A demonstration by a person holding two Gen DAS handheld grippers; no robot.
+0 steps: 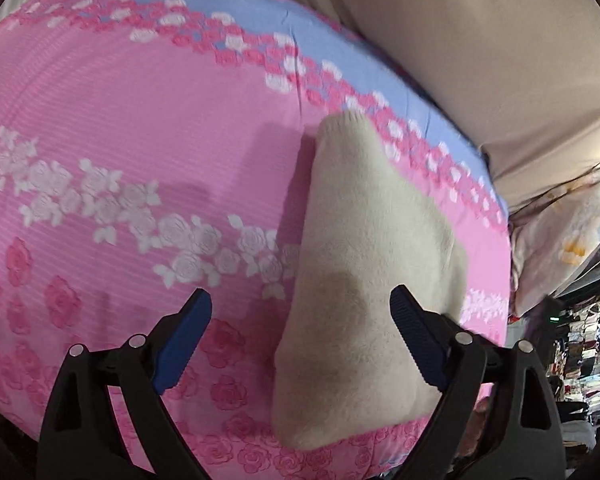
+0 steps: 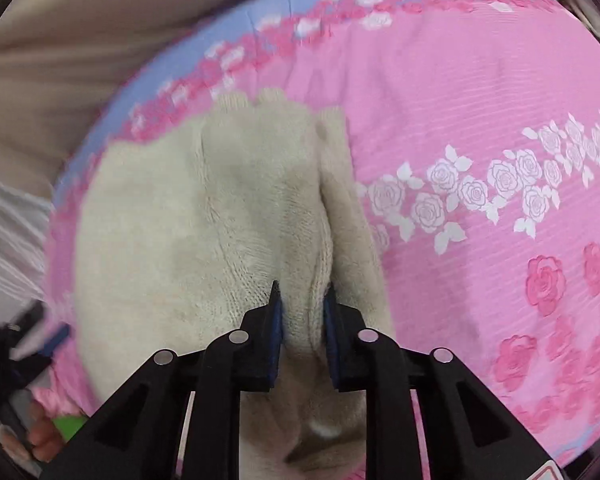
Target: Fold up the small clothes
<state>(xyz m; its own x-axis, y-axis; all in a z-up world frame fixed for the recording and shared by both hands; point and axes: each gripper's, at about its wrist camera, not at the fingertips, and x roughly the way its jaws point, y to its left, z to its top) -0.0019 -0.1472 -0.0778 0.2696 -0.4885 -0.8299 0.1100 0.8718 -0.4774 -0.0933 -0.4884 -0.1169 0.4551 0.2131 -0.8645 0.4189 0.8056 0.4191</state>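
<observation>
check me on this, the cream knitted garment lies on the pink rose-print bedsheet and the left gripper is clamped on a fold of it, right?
Not the left. The right wrist view shows the right gripper clamped on a fold of the cream knitted garment. The left gripper stands open above it. It does lie on the pink rose-print bedsheet.

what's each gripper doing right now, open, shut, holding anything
left gripper: open, holding nothing, above the cream knit garment.
right gripper: shut on a pinched fold of the cream knit garment.
</observation>
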